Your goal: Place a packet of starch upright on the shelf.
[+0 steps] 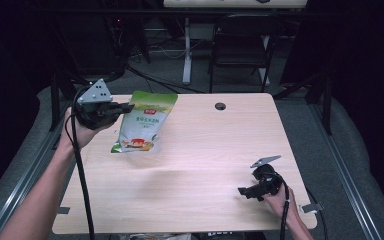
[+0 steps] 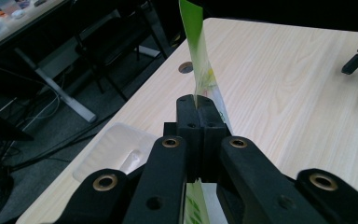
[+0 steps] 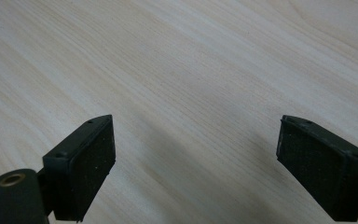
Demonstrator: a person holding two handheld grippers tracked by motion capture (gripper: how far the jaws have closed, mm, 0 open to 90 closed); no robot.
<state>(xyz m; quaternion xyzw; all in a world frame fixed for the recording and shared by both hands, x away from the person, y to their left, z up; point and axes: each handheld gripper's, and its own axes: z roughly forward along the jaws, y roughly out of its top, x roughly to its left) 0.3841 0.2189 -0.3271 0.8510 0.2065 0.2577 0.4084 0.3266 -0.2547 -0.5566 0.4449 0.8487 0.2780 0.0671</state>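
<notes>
Your left claw (image 2: 199, 105) pinches the green bag (image 1: 146, 122) by one thin edge (it dangles beyond it); a jerk could slip it free. Your right claw (image 3: 196, 163) gapes empty.

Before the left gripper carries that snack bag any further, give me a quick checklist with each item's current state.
1. Left gripper shut on the snack bag: ok, its fingers pinch the bag's edge in the left gripper view.
2. Bag off the table: cannot tell; it hangs tilted, and its lower corner may touch the wood.
3. Right gripper open and free: ok, fingers wide apart over bare wood.
4. Grippers apart from each other: ok, the right one is at the near right corner, the left at the far left edge.
5. Bag sealed: cannot tell.
</notes>
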